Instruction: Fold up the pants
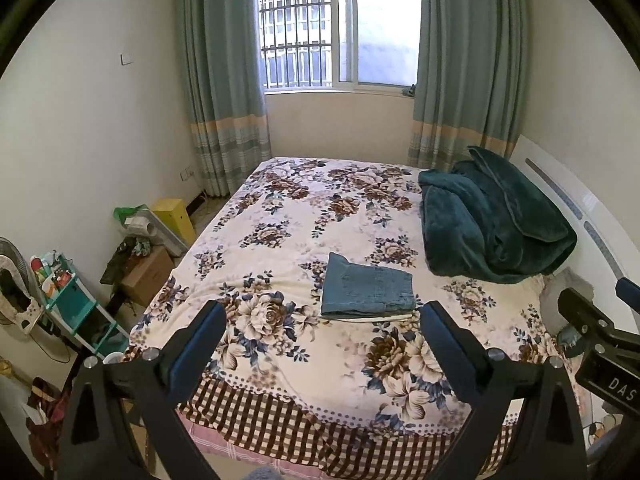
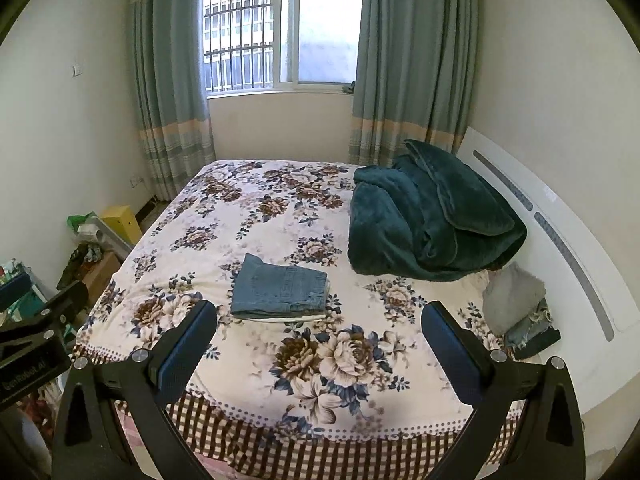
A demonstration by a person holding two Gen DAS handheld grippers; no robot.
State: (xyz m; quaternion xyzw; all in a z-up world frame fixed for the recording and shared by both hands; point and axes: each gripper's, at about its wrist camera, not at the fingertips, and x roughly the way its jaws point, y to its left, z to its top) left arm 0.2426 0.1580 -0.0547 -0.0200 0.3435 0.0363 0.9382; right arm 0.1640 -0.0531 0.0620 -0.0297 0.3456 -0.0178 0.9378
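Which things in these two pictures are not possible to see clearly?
- Folded jeans: inner layers hidden by the top layer, both views.
- White item under the jeans: only an edge shows.
- Grey bundle by the headboard: unidentifiable, right view.
- Shelf items: too small, left view.

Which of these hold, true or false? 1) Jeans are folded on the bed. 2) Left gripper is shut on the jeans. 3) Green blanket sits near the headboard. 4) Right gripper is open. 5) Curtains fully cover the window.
1) True: the jeans lie folded on the bed.
2) False: the left gripper is open, empty and apart from them.
3) True: the green blanket is piled by the headboard.
4) True: the right gripper is open, holding nothing.
5) False: the curtains are drawn aside; the window shows.
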